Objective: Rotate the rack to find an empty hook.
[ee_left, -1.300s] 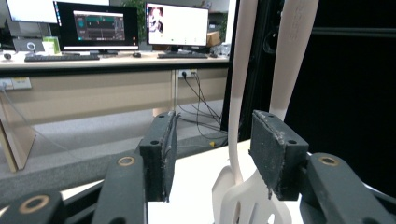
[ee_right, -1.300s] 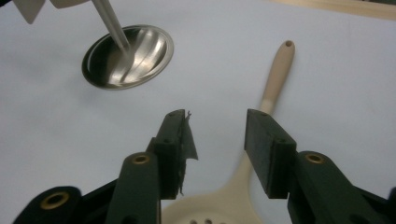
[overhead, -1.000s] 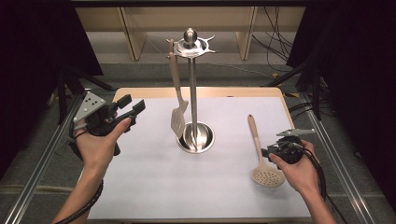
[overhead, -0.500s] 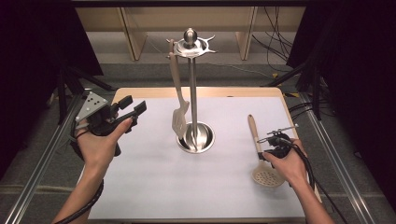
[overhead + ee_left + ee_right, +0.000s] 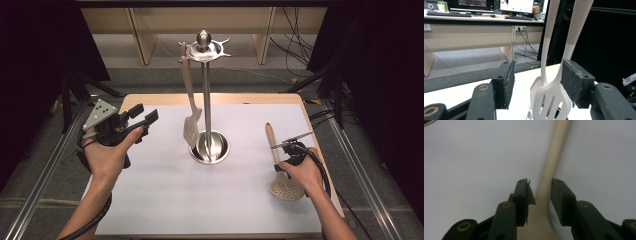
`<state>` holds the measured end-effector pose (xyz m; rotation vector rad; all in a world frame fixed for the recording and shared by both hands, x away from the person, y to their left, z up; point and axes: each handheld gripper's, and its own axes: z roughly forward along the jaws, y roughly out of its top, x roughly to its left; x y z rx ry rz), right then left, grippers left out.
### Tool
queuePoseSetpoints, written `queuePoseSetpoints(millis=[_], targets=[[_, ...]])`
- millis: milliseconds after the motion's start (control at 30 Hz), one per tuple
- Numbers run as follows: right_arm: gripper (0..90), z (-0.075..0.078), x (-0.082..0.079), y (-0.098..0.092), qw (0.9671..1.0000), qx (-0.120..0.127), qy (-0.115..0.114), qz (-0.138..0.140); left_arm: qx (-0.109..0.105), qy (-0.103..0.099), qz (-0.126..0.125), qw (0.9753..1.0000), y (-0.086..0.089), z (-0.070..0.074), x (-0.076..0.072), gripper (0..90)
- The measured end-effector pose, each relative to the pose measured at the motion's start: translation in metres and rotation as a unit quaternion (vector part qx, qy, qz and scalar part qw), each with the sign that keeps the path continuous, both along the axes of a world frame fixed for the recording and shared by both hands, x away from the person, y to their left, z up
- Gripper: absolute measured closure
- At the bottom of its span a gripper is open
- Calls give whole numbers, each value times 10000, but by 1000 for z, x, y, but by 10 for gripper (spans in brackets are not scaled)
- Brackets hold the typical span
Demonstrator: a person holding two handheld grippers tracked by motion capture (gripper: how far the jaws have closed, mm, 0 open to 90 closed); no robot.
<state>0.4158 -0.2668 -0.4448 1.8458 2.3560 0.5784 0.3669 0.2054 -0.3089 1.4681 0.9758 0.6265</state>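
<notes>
I am holding my right tool [image 5: 283,148] down over the handle of a beige skimmer [image 5: 280,170] lying on the white bench [image 5: 165,200], while my left tool [image 5: 131,119] is hovering raised, well apart from the steel rack [image 5: 206,100], where a slotted turner [image 5: 189,107] is hanging.

The spoon with holes [image 5: 280,170] is a pale cream colour, and its round end is full of little dots. The turner [image 5: 190,120] hanging on the stand is the same cream, with long slits in its flat end. The stand [image 5: 206,100] is shiny silver. The worktop [image 5: 165,195] is white on top with a light wood edge. Both claws, the left claw [image 5: 142,117] and the right claw [image 5: 539,197], are black with small gold rings. The left one carries a grey plate with dark dots.
</notes>
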Motion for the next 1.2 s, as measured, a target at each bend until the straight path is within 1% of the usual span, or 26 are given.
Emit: queuePoseSetpoints(millis=[67, 133, 200, 233, 267, 300, 333, 433, 467, 500, 567, 600, 633, 667, 733, 867, 900, 933, 967, 1000, 1033, 1067, 1100, 1133, 1167, 1200], targets=[[672, -2, 2, 0, 10000, 5, 89, 28, -1, -5, -3, 10000, 0, 0, 0, 434], [669, -3, 3, 1, 10000, -67, 61, 27, -4, -11, -10, 10000, -1, 0, 0, 434], [670, -2, 4, 2, 9999, -88, 133, -1, -10, -10, -14, 10000, -1, 0, 0, 434], [671, -3, 5, 1, 9999, -135, 53, 91, -11, -6, -21, 10000, -1, 0, 0, 434], [672, -4, 6, 1, 9998, -191, 53, 77, -15, -2, -29, 10000, -1, 0, 0, 434], [673, -3, 7, 3, 9997, -161, 161, 10, -14, -5, -35, 10000, -1, 0, 0, 433], [674, -4, 8, 3, 9996, -214, 180, 34, -2, -4, -42, 10000, -2, 0, 0, 434], [682, -6, 11, 4, 9995, -235, 226, -22, 4, -11, -54, 10000, -2, 0, -1, 434], [686, -5, 10, 5, 9992, -186, 352, -106, 0, -18, -56, 10000, -2, 1, -1, 433], [691, -7, 12, 3, 9994, -273, 206, -1, -8, -19, -62, 10000, -2, 1, -1, 434], [704, -8, 13, 3, 9994, -249, 250, 24, -14, -14, -69, 10000, -1, 1, -1, 433], [708, -7, 12, 5, 9990, -253, 349, -150, -19, -15, -68, 10000, -1, 1, -1, 433], [710, -7, 12, 5, 9990, -223, 351, -143, -17, -15, -69, 10000, -1, 1, -1, 433], [712, -7, 13, 4, 9992, -247, 292, -68, -14, -16, -71, 10000, -2, 1, -1, 434], [723, -8, 14, 3, 9992, -246, 302, -43, -21, -21, -73, 10000, -2, 1, -1, 433], [740, -7, 15, 5, 9989, -225, 383, -173, -13, -16, -77, 10000, -2, 1, 0, 434], [749, -7, 15, 5, 9987, -229, 411, -198, -20, -6, -81, 10000, -3, 0, 0, 434], [759, -5, 14, 7, 9974, -177, 602, -348, -19, -1, -89, 10000, -3, 0, 0, 434], [770, -6, 14, 6, 9980, -228, 533, -233, -21, -3, -90, 10000, -3, 0, 0, 433], [781, -6, 13, 6, 9980, -251, 539, -213, -11, -3, -91, 10000, -3, 0, 1, 434], [787, -4, 11, 9, 9962, -212, 750, -390, -7, 3, -91, 10000, -3, 0, 1, 433], [787, -4, 11, 8, 9970, -313, 672, -228, -6, 8, -94, 10000, -3, 0, 1, 433], [787, -7, 11, 7, 9979, -417, 475, -135, -4, 8, -95, 10000, -3, 0, 1, 434], [787, -5, 10, 8, 9971, -476, 588, -117, -4, 6, -95, 10000, -3, 0, 1, 433], [787, -4, 9, 10, 9970, -424, 643, -127, -7, 2, -91, 10000, -3, 0, 1, 433], [786, -4, 9, 10, 9971, -465, 605, -71, -7, -1, -92, 10000, -3, 0, 1, 433]])
